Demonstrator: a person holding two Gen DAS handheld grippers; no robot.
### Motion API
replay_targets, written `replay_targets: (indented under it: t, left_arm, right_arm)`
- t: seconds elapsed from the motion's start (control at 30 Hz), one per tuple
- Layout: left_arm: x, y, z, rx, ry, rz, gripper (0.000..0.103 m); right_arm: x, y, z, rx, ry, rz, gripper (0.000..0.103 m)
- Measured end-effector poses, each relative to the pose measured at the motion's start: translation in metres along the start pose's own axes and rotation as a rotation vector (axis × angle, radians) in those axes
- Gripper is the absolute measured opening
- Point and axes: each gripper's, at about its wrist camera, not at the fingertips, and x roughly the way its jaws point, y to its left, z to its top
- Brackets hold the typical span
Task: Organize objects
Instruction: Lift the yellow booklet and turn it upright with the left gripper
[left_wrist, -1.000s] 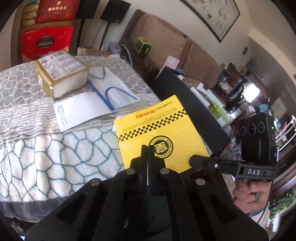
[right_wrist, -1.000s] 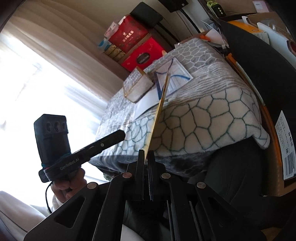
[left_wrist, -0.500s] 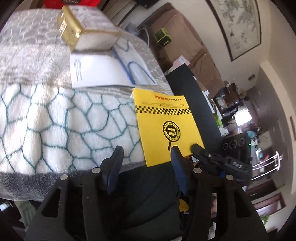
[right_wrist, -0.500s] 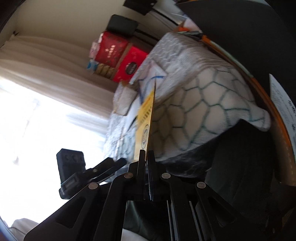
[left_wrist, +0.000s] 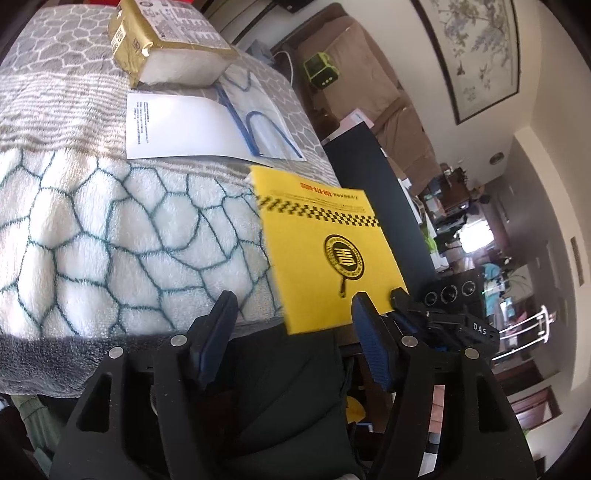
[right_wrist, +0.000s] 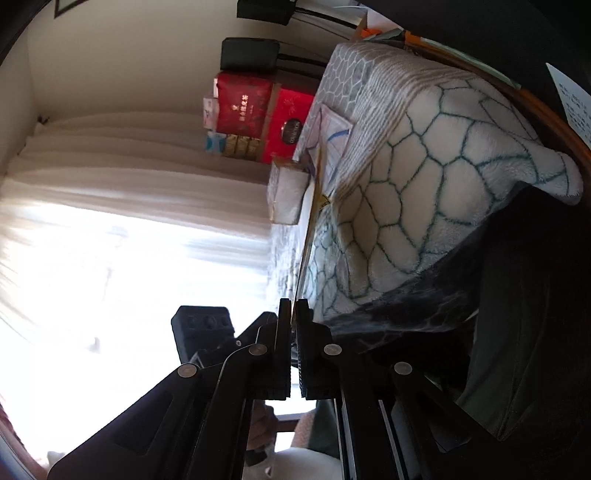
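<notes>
A yellow booklet (left_wrist: 325, 247) with a black checker band and a round emblem hangs over the blanket's near right edge. My right gripper (right_wrist: 293, 310) is shut on its near corner, and the booklet shows edge-on (right_wrist: 312, 210) in the right wrist view. In the left wrist view the right gripper (left_wrist: 400, 301) holds the booklet's lower right corner. My left gripper (left_wrist: 291, 314) is open and empty, its blue-padded fingers (left_wrist: 218, 325) astride the booklet's lower edge without touching it.
A patterned blanket (left_wrist: 92, 229) covers the surface. On it lie a white sheet (left_wrist: 177, 129), a paper with blue lines (left_wrist: 266, 129) and a gold-wrapped box (left_wrist: 166, 44). Red boxes (right_wrist: 266, 118) stand at the far end. A sofa (left_wrist: 369, 74) is to the right.
My left gripper let go of the yellow booklet, opened and drew back. My right gripper kept hold of the booklet and rolled, so its view turned sideways.
</notes>
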Motion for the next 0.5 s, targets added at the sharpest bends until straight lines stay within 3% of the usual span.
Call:
replay_targets:
  t: [0.13,0.33,0.4,0.5]
  left_arm:
    - [0.002,0.003,0.000,-0.040,0.010,-0.044,0.061]
    - [0.012,0.001,0.003,-0.043,0.022,-0.068,0.061]
    - [0.013,0.000,0.003,-0.042,0.033,-0.071,0.034]
    - [0.021,-0.002,0.003,-0.017,0.063,-0.037,0.012]
  right_arm:
    - [-0.002,-0.010,0.003,0.045,0.002,-0.003,0.003]
    - [0.021,-0.006,-0.012,-0.001,0.115,-0.059,0.003]
    - [0.027,0.000,-0.014,-0.043,0.126,-0.111,0.003]
    - [0.030,0.007,-0.016,-0.092,0.130,-0.185,0.004]
